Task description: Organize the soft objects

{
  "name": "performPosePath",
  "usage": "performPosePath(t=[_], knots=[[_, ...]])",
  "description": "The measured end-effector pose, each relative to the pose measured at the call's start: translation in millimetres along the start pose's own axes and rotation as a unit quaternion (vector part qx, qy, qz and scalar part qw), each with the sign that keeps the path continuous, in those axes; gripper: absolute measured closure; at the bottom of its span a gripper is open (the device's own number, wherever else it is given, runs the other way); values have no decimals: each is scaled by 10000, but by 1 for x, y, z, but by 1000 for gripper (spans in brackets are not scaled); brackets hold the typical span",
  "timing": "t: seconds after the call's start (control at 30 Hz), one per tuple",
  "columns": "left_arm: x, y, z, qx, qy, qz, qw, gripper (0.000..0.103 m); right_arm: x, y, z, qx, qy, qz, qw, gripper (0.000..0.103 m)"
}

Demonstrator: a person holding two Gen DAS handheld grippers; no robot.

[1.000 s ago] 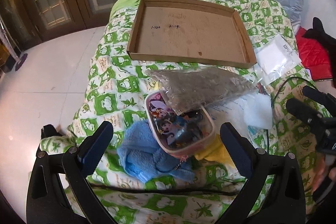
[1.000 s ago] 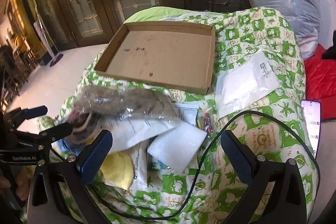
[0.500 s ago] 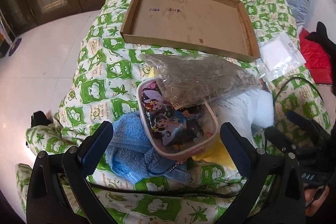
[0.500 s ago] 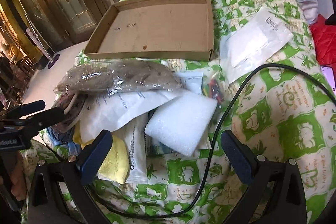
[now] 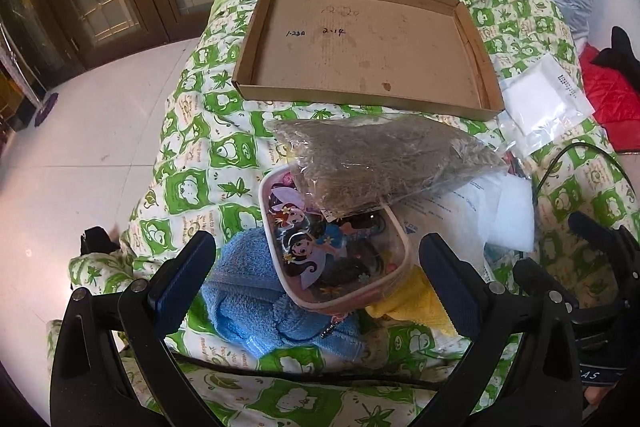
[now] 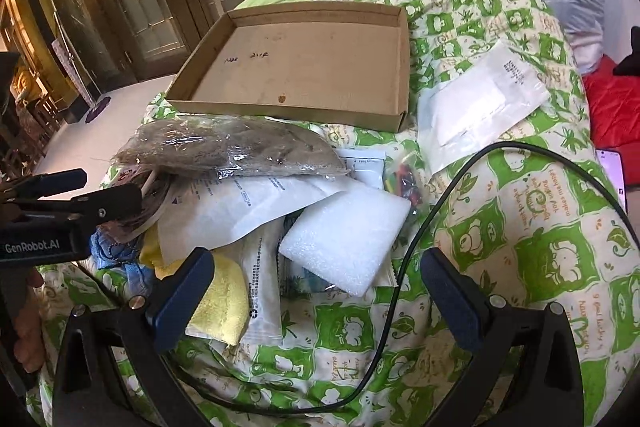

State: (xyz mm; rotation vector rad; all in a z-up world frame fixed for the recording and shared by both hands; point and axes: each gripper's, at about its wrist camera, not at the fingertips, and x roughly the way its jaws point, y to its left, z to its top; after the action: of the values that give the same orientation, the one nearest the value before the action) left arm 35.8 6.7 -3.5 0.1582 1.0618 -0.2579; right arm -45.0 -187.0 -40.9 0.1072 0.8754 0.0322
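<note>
A pile of soft things lies on the green-patterned quilt [image 5: 192, 131]. It holds a cartoon-print clear pouch [image 5: 336, 251], a blue towel [image 5: 248, 303], a yellow cloth [image 6: 224, 303], a clear bag of brown stuff [image 5: 384, 159] and a white foam pad [image 6: 348, 231]. An empty cardboard tray [image 5: 368, 43] sits behind the pile. My left gripper [image 5: 316, 283] is open, its fingers on either side of the pouch and above the towel. My right gripper [image 6: 316, 299] is open over the foam pad and white packets, touching nothing.
A white packet with a label [image 6: 480, 103] lies right of the tray. A black cable [image 6: 416, 227] loops across the quilt. A small bag of coloured bits [image 6: 404, 179] lies by the foam. A red cloth [image 5: 608, 95] and a phone [image 6: 612, 175] are at the right edge.
Both grippers have come lower and closer to the pile. The left one now straddles the pouch. Nothing in the pile has moved.
</note>
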Motion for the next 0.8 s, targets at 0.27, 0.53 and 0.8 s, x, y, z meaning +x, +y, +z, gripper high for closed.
performPosePath(t=[0.27, 0.53, 0.8], knots=[[10, -3, 4, -43, 194, -64, 9998, 0, 1, 1, 0, 11, 33, -44, 10000, 0], [17, -4, 5, -53, 290, -81, 9995, 0, 6, 0, 2, -10, 109, -54, 9999, 0], [28, 2, 5, -224, 582, -140, 9980, 0, 2, -12, 25, 62, 41, 39, 10000, 0]])
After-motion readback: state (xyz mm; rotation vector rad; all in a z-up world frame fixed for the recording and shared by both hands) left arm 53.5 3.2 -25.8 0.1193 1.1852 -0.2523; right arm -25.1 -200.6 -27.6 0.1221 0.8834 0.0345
